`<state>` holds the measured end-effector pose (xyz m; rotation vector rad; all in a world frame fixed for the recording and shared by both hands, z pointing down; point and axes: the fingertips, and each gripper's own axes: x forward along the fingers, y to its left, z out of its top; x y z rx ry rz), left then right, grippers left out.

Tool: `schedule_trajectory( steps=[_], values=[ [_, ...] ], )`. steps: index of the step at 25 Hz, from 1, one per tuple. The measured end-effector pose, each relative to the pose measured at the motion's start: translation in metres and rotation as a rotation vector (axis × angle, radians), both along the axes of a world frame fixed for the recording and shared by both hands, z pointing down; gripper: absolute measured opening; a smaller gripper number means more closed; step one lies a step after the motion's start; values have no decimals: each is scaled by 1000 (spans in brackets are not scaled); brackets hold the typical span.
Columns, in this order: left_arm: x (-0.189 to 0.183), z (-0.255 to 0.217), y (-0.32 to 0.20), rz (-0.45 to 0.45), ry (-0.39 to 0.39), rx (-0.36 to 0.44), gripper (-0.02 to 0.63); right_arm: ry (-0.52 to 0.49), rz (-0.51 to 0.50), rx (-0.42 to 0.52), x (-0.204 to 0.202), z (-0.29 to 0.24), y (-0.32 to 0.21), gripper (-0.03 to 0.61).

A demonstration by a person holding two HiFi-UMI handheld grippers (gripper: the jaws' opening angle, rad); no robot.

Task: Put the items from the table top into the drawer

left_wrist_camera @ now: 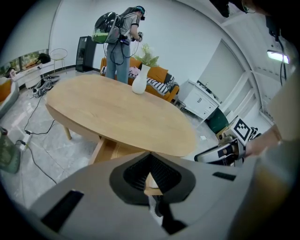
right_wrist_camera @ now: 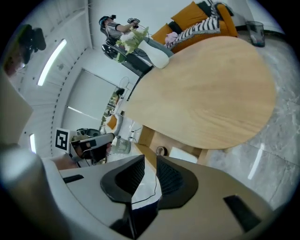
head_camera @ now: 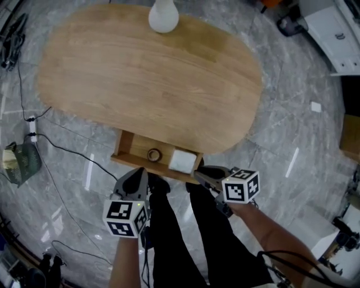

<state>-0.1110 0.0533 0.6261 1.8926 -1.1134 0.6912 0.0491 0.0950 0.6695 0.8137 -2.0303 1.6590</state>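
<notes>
Right gripper (right_wrist_camera: 150, 160): jaws slightly apart, released, nothing between them. Only floor (right_wrist_camera: 143, 190) and a thin cable (right_wrist_camera: 155, 186) show through the gap.

Left gripper (left_wrist_camera: 150, 155): jaws clenched tip to tip, nothing gripped.

Both grippers are held side by side just in front of the drawer (head_camera: 125, 147), clear of it. The drawer is pulled out from under the near edge of the wooden table (head_camera: 146, 79). It holds a tape roll (head_camera: 154, 154) and, just beside it on the right, a white box (head_camera: 182, 161).

At the far edge of the table top, one white vase (head_camera: 163, 15) stands upright.
</notes>
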Motion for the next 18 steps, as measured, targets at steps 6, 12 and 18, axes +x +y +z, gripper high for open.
schedule_trajectory(
  steps=[6,12,18],
  values=[
    [11,-61,17,-62,25,7,0,14,-82,164,16,-91,-17,51],
    [18,-146,38,-121,58,25,0,62,-107,295,41,-183,-28,44],
    [4,-226,46,-122,42,67,0,74,-100,376,41,-261,-33,46]
  ],
)
